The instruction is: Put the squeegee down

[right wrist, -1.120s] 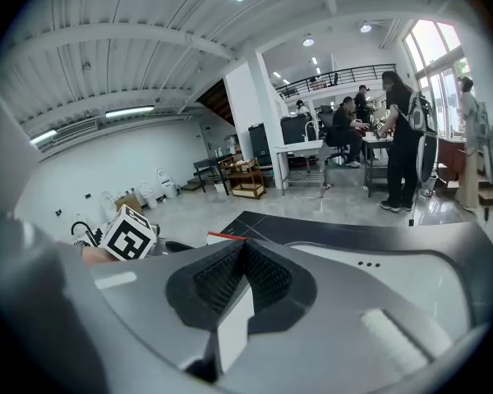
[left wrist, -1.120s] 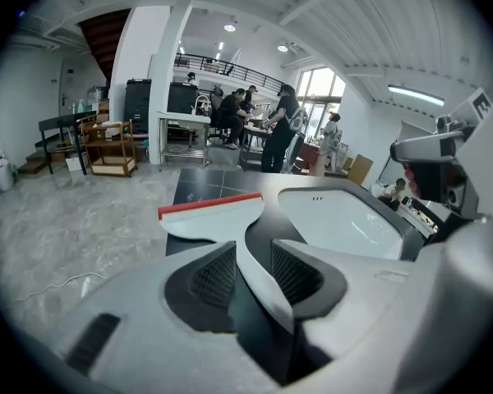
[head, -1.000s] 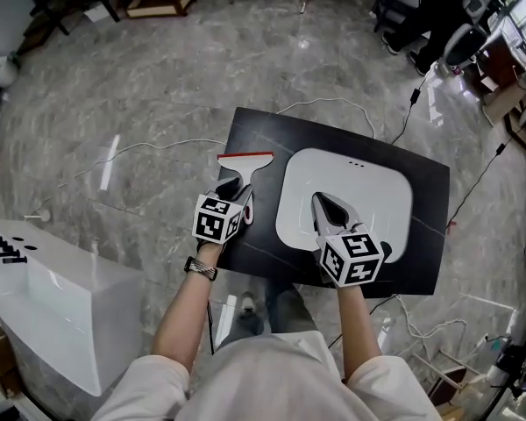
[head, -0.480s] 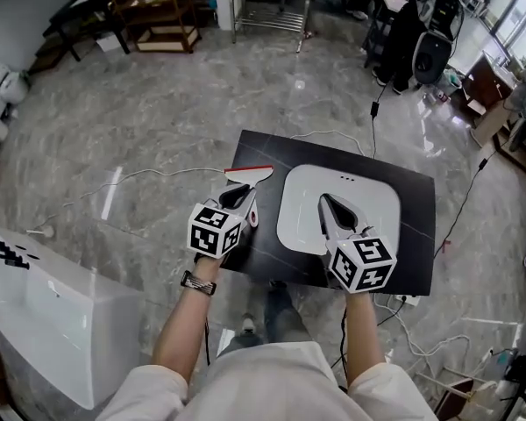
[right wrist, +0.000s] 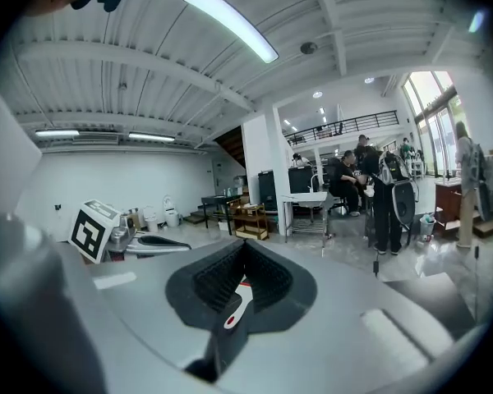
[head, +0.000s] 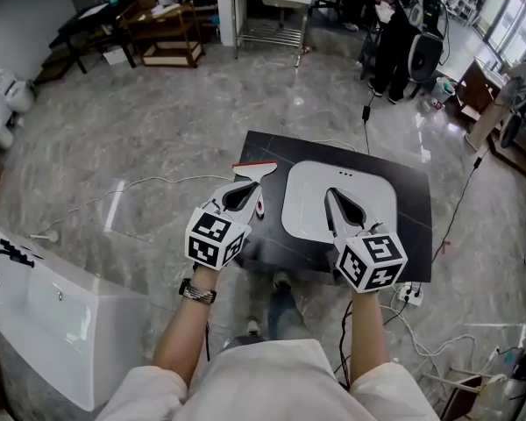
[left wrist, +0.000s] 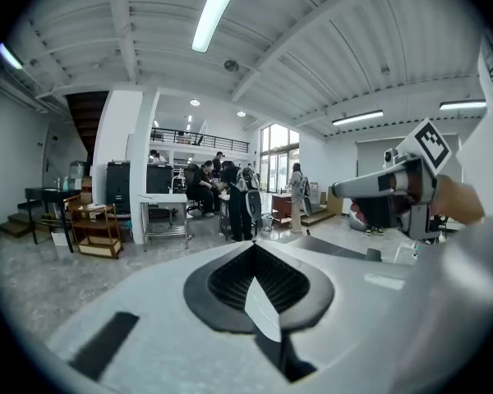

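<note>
- The left tool (head: 250,185) has just been closing its jaws. They now stand together with nothing between them, and it hangs in the air over the left part of the desk.
- The right tool (head: 329,194) also has its tips together and grips nothing. In the right gripper view a white-and-red sliver shows in the opening behind its tips. I take that for the squeegee lying below, not a thing held.
- The squeegee (head: 256,172) lies flat on the black desk (head: 412,226), near the far left corner. Its red blade strip is toward the far edge and its white handle runs back toward the person. In the head view the handle is partly hidden under the left tool.
- Just to its right sits a white rounded panel (head: 377,196), with a dark strip of desk between the two.
- To my eye the setting down is done, and what remains is to come away cleanly.
- Doing that well means keeping both tools high and closed and drawing them straight back. A low sweep across the handle is the thing to avoid.
- The blade lies close to the desk's edge, so even a light knock on the handle could swing it over onto the floor.
- A white cable (head: 158,181) trails over the floor to the left, so the person would do well to watch their feet when stepping back.
</note>
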`<state>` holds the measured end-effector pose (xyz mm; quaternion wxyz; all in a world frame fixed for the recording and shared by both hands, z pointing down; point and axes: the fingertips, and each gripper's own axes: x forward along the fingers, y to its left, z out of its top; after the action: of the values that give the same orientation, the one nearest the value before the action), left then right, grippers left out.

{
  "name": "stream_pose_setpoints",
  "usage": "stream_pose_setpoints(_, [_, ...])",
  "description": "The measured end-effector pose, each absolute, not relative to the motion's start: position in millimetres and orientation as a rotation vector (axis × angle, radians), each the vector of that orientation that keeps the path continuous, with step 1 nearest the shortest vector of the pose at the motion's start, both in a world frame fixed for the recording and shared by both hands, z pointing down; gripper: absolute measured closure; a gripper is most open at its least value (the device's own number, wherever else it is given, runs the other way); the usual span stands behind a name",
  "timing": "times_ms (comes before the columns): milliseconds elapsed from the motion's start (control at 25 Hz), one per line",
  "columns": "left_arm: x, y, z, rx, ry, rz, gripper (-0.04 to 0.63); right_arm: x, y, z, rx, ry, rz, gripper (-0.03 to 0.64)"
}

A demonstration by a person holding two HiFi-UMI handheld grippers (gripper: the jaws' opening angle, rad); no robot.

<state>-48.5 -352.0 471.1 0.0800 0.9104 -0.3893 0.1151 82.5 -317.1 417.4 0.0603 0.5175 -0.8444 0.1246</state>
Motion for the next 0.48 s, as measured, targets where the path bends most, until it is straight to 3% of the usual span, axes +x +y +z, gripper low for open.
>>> stream_pose_setpoints(480, [-35.4, -265.0, 378.6, 2.95, -1.157, 0.258, 0.591, 79.9, -233.9, 354.0, 1.611, -2.632, 0.256, 0.609])
